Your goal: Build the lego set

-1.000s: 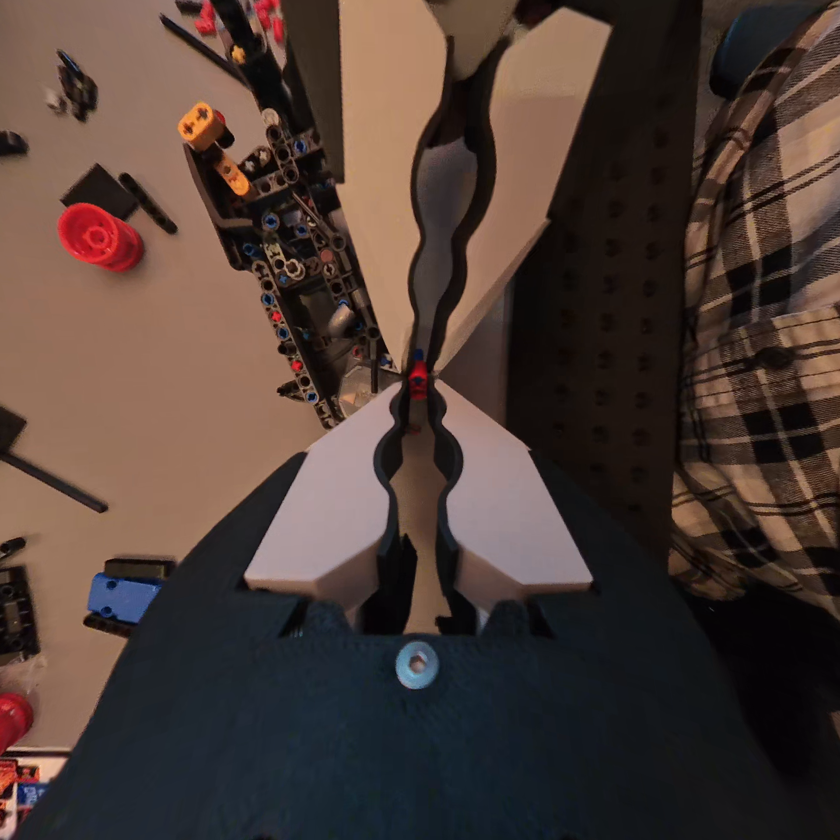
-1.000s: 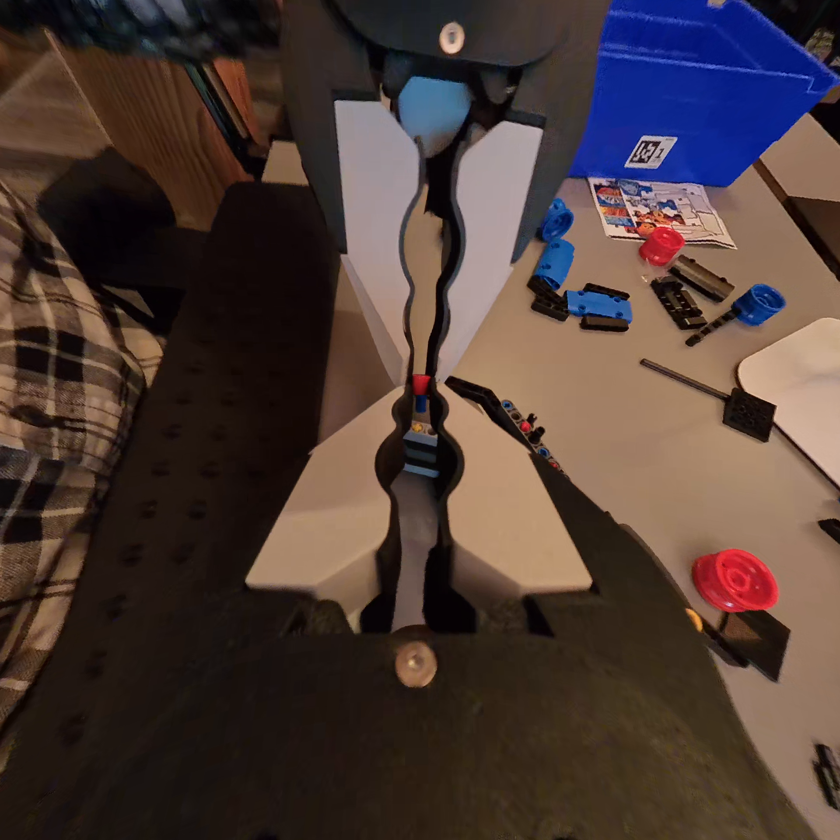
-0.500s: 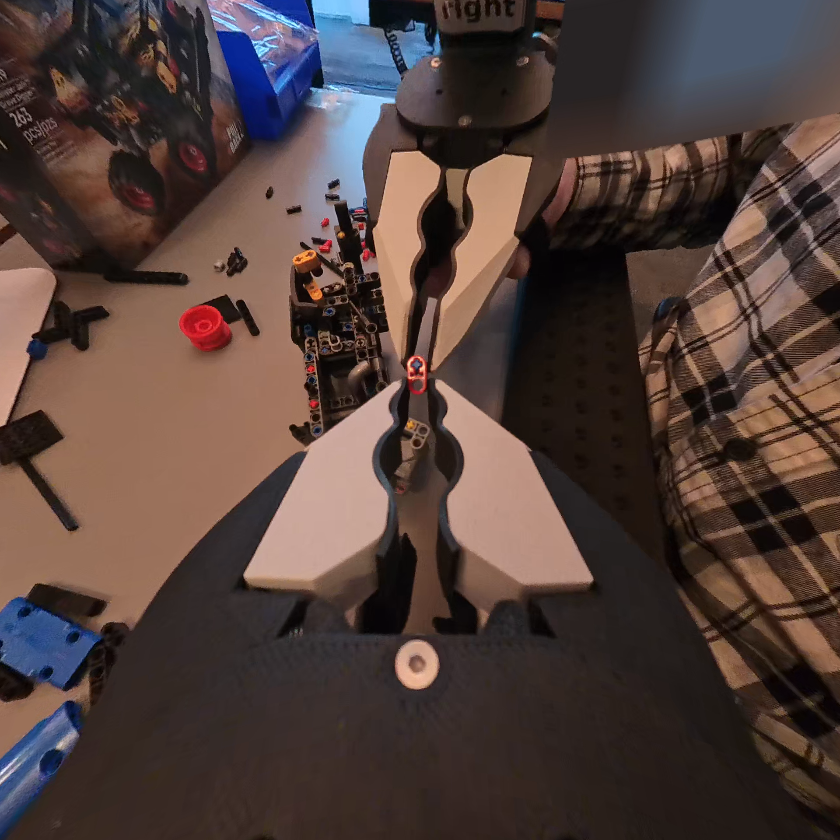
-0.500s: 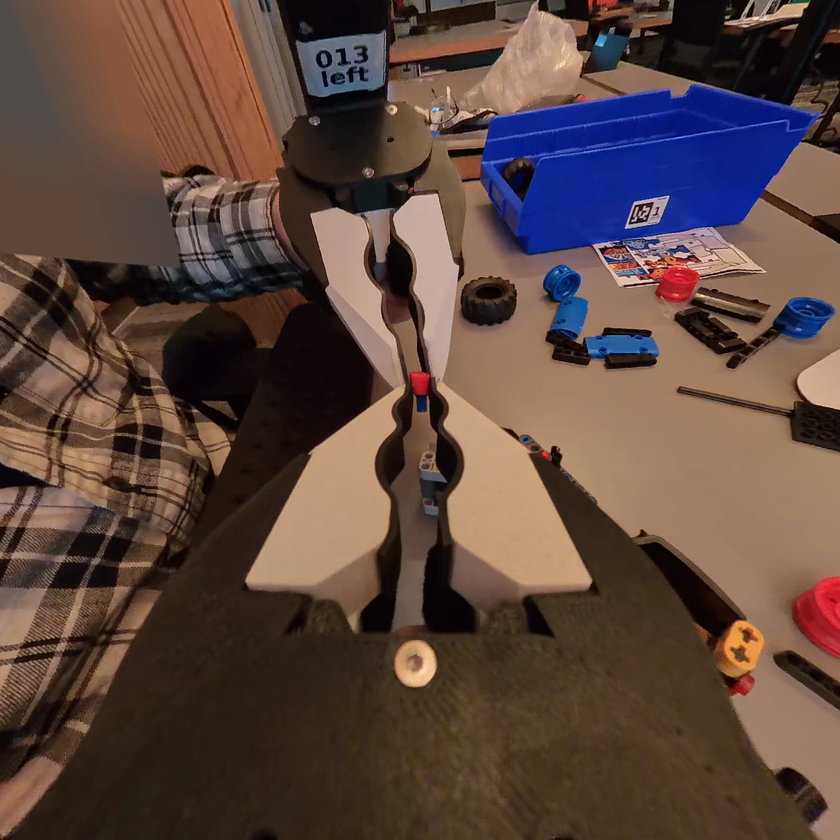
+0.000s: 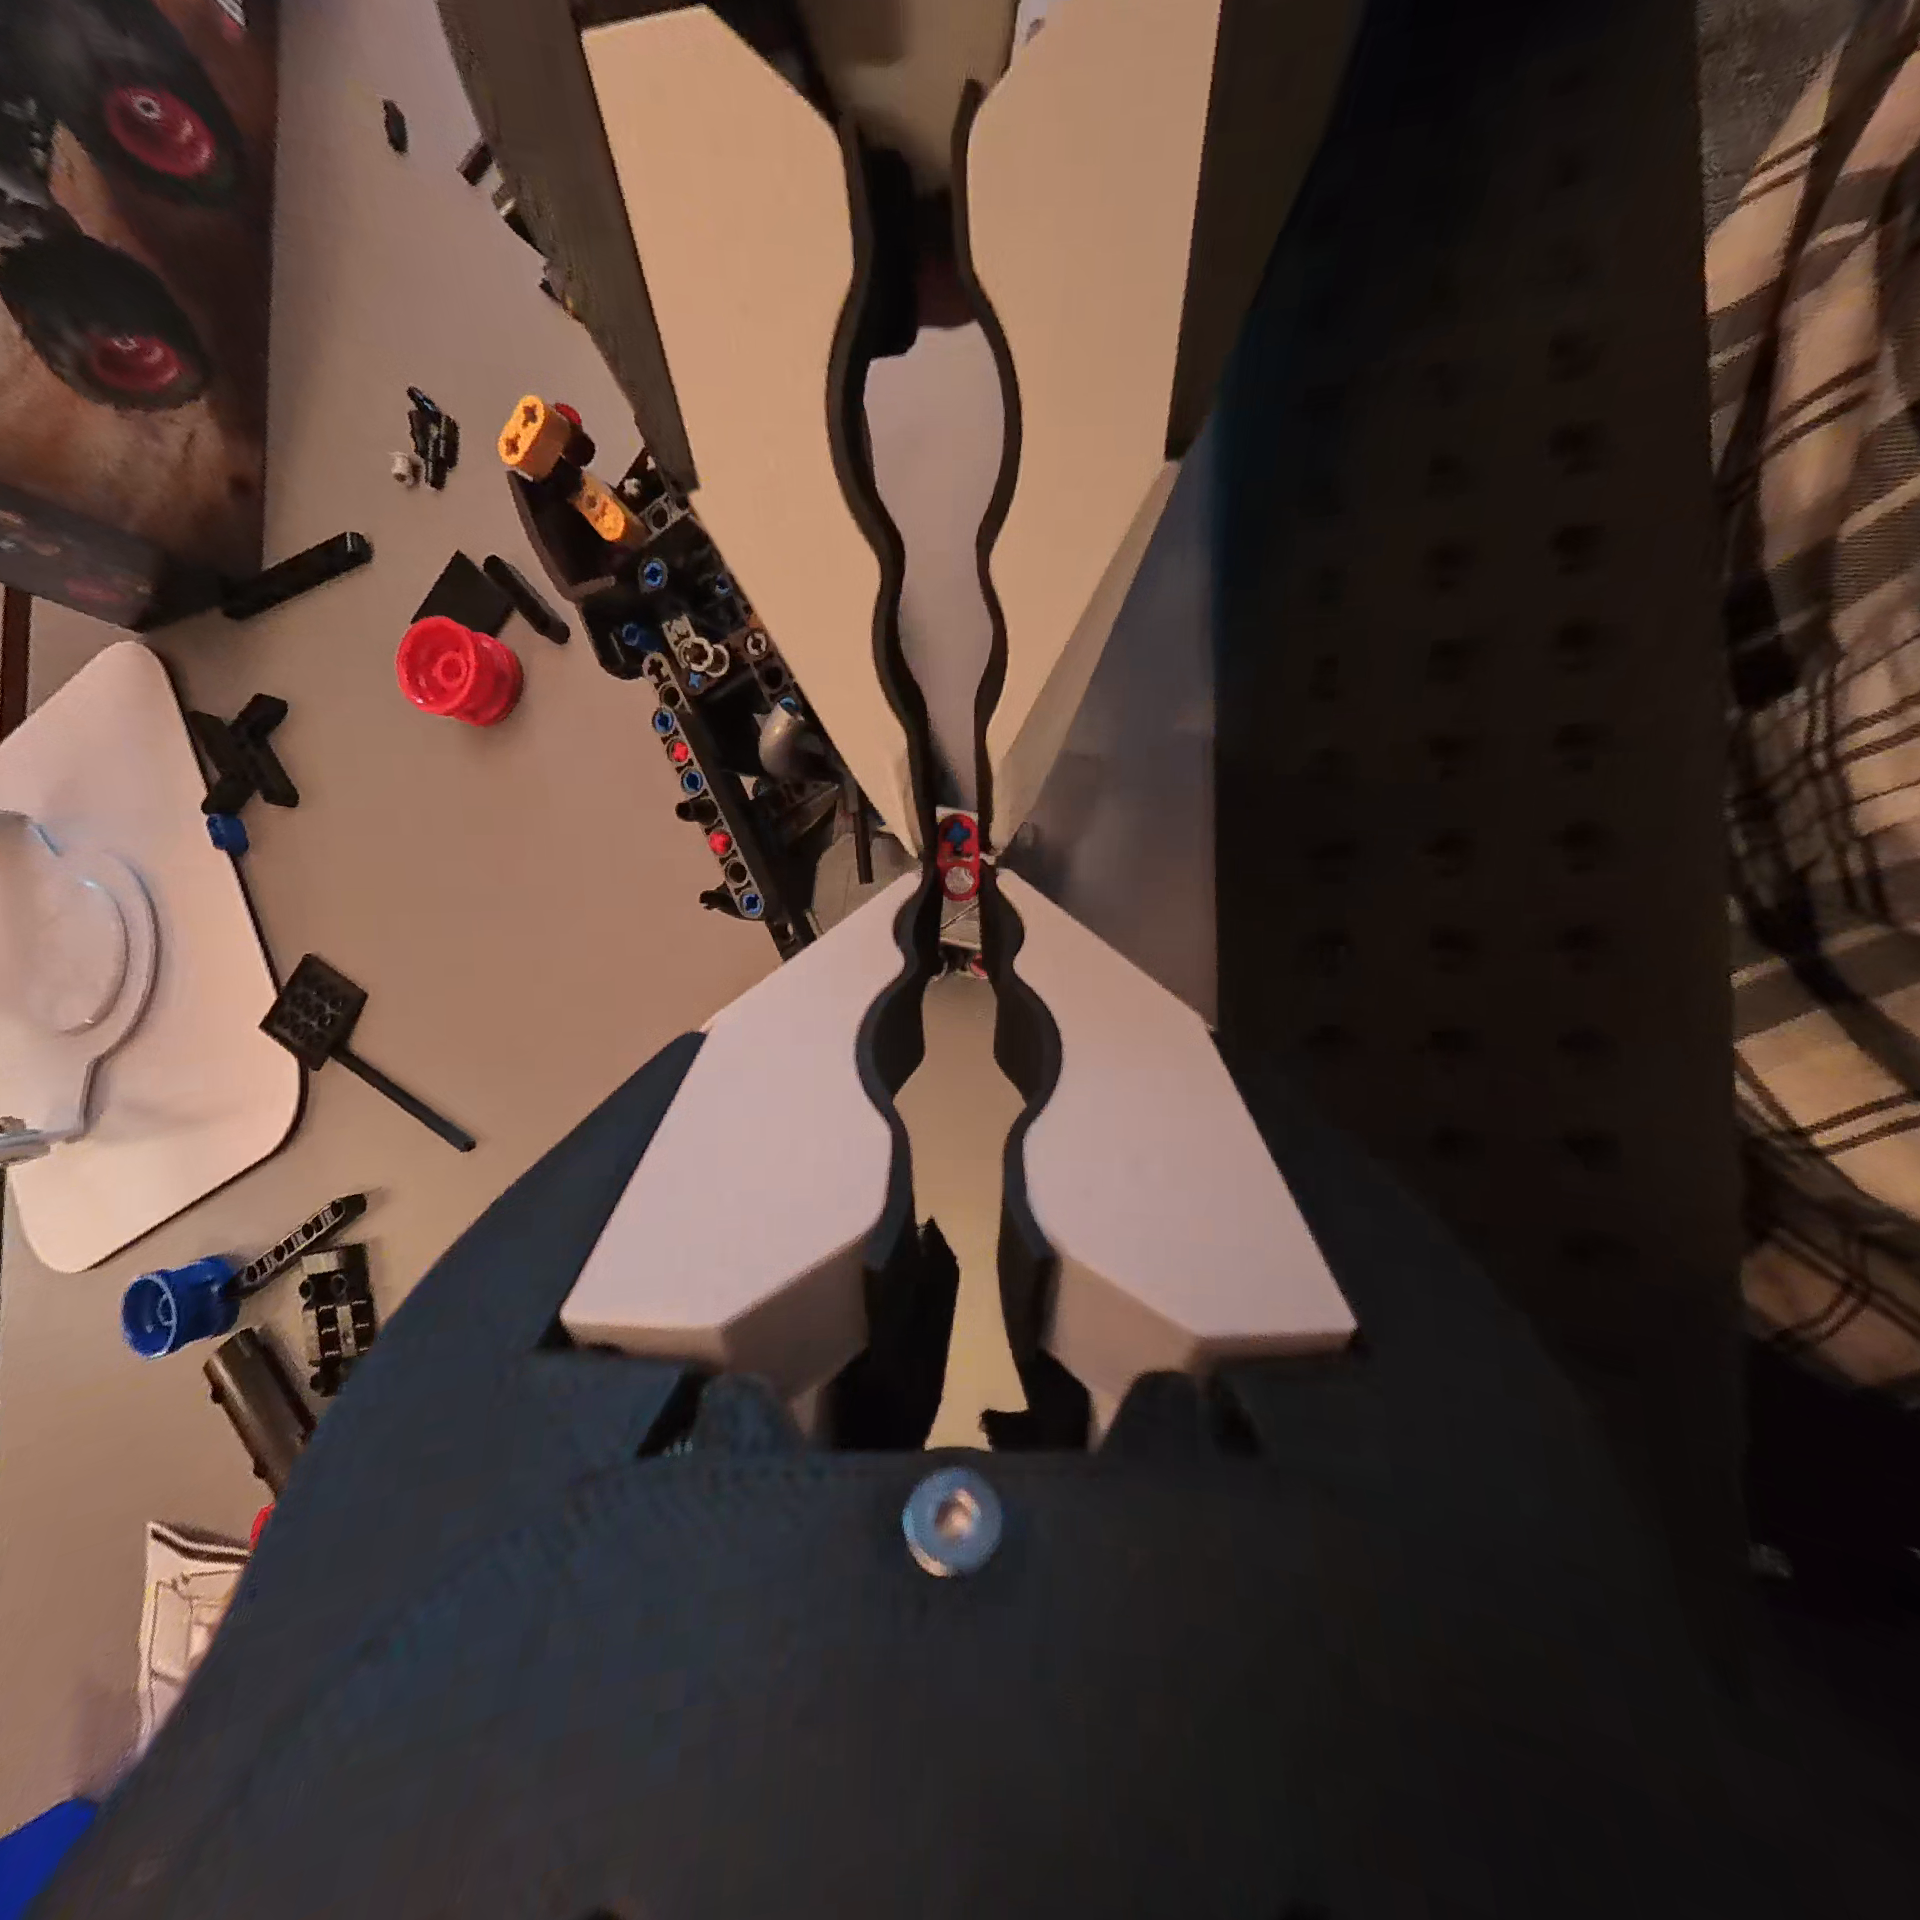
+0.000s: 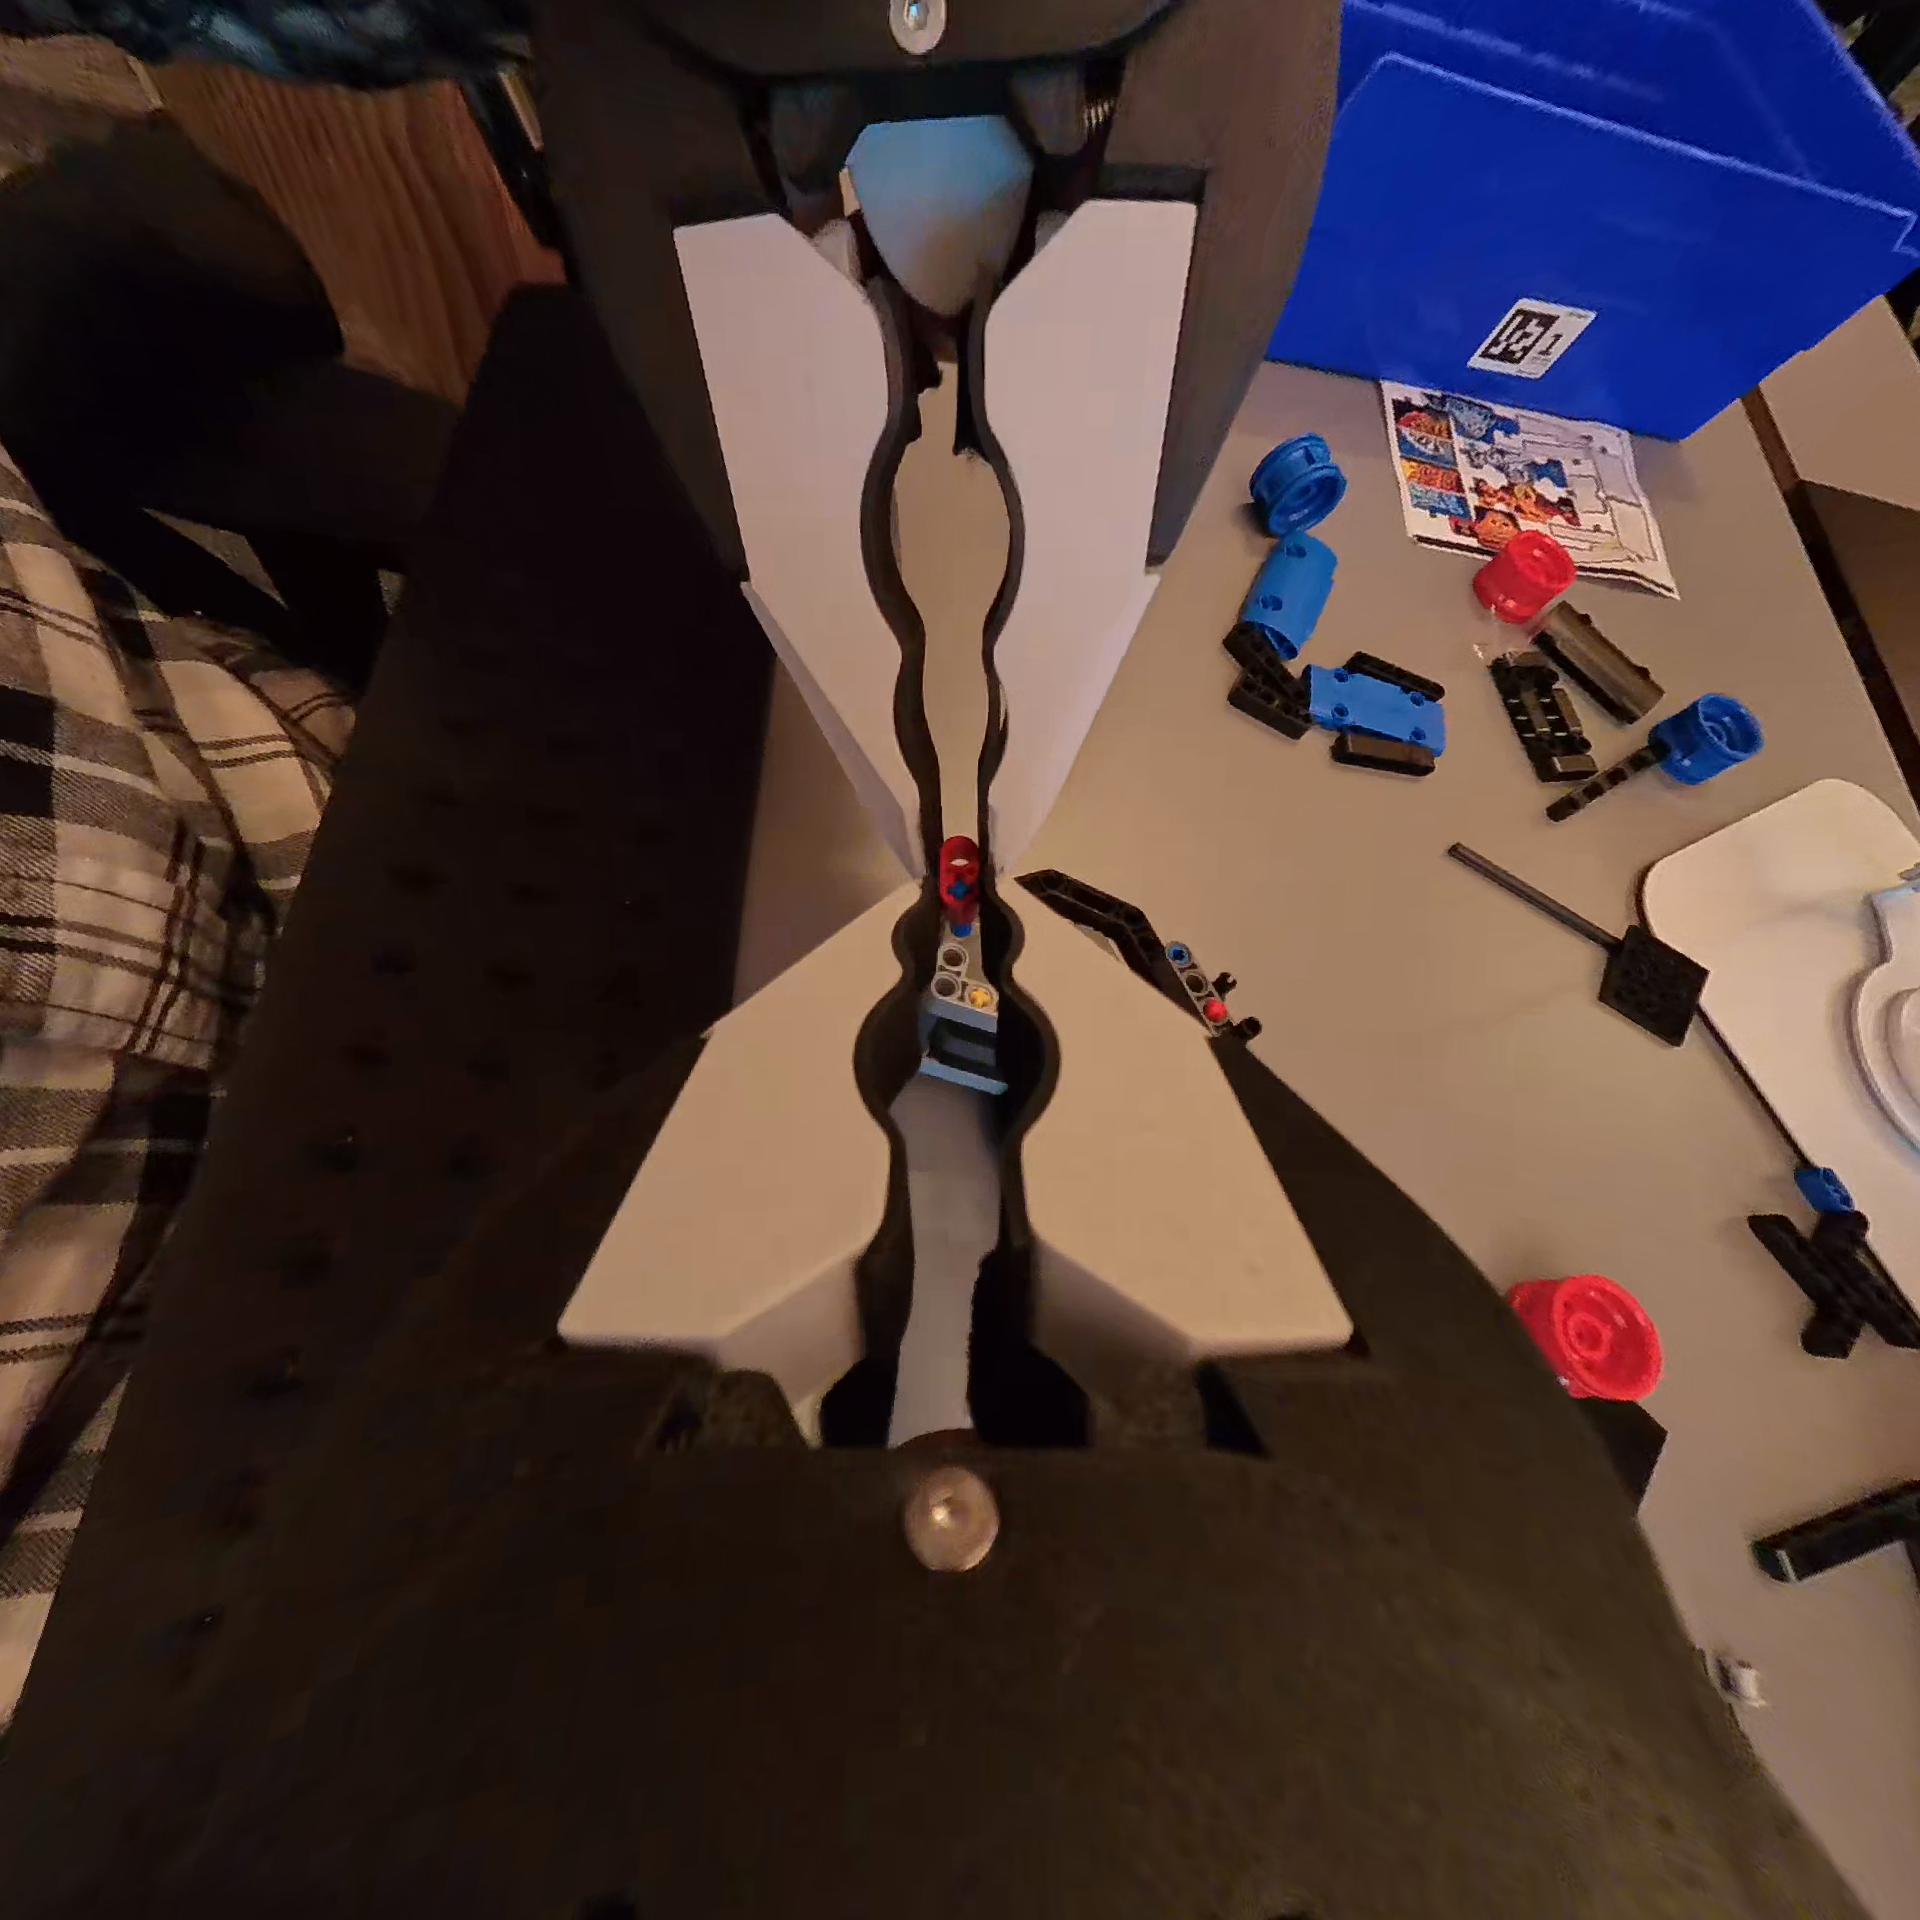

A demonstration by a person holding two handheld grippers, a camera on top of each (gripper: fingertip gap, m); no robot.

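Observation:
My left gripper (image 5: 957, 896) and right gripper (image 6: 958, 902) meet tip to tip above the table's near edge. Between the tips is a small red connector (image 5: 958, 856) with a blue axle in one hole; it also shows in the right wrist view (image 6: 957, 871). A light grey holed piece (image 6: 962, 987) joined to it lies between the right fingers. A grey part (image 5: 961, 935) also shows between the left fingers. Both grippers are shut on this small assembly. The partly built black chassis (image 5: 717, 727) lies on the table just left of the tips.
Loose parts are scattered around: a red wheel hub (image 5: 457, 670), blue hubs (image 6: 1297, 483), black beams, an axle with a plate (image 5: 317, 1013). A blue bin (image 6: 1610, 208) and a printed sheet (image 6: 1527, 488) stand behind. A white board (image 5: 135, 987), a black perforated panel (image 5: 1455, 727) and a plaid-shirted person (image 5: 1829, 727) are close. Only a small space, under 4 cm, lies between the two pairs of fingers. Both grippers' tips are roughly 20 centimetres from the red wheel hub (image 5: 457, 670). Seen from the right wrist view (image 6: 1572, 1329) as well.
Half a second ago both cameras were tilted up towards the room; now both point down at the table again. The grippers stay tip to tip on the small assembly.

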